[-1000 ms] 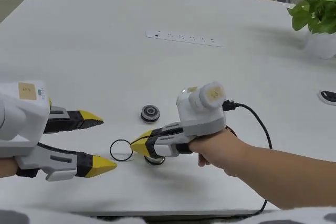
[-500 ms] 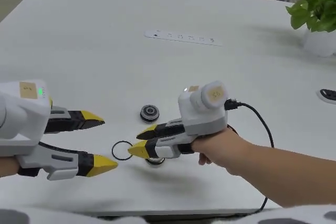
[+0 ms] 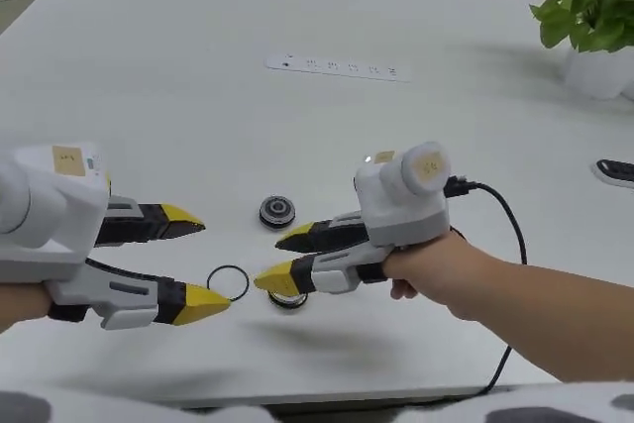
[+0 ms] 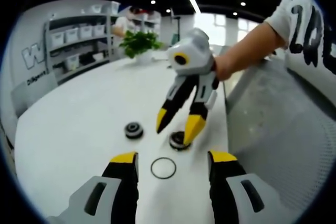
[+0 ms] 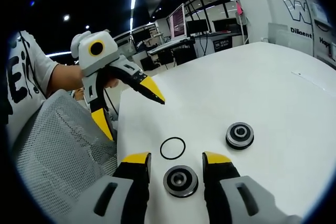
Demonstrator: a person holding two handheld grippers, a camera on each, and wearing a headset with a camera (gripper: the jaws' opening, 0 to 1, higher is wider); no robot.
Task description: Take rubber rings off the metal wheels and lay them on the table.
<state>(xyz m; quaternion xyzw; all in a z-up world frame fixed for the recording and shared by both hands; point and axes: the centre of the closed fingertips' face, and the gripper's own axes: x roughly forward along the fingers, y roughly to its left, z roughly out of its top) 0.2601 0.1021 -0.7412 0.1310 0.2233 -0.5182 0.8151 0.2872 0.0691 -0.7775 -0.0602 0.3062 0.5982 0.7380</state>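
Note:
A loose black rubber ring [image 3: 228, 282] lies flat on the white table [image 3: 198, 96]. It also lies just ahead of my left gripper's jaws [image 4: 163, 168]. My left gripper [image 3: 196, 260] is open, left of the ring and above the table. My right gripper [image 3: 277, 260] is open too, its tips over a metal wheel [image 3: 289, 299]. That wheel [image 5: 180, 180] sits between the right gripper's [image 5: 176, 158] jaws, untouched. A second wheel [image 3: 277, 211] with a dark outer band stands farther back. The ring [image 5: 172, 148] lies between the two grippers.
A white power strip [image 3: 337, 68] lies mid-table. A potted plant [image 3: 594, 7] stands at the far right, with a black object [image 3: 616, 171] at the right edge. A black cable [image 3: 500, 215] trails from the right gripper. The table's near edge is close below the grippers.
My right gripper went from shut, its tip at the ring, to open, and lifted a little. The ring stays flat on the table. The left gripper barely moved.

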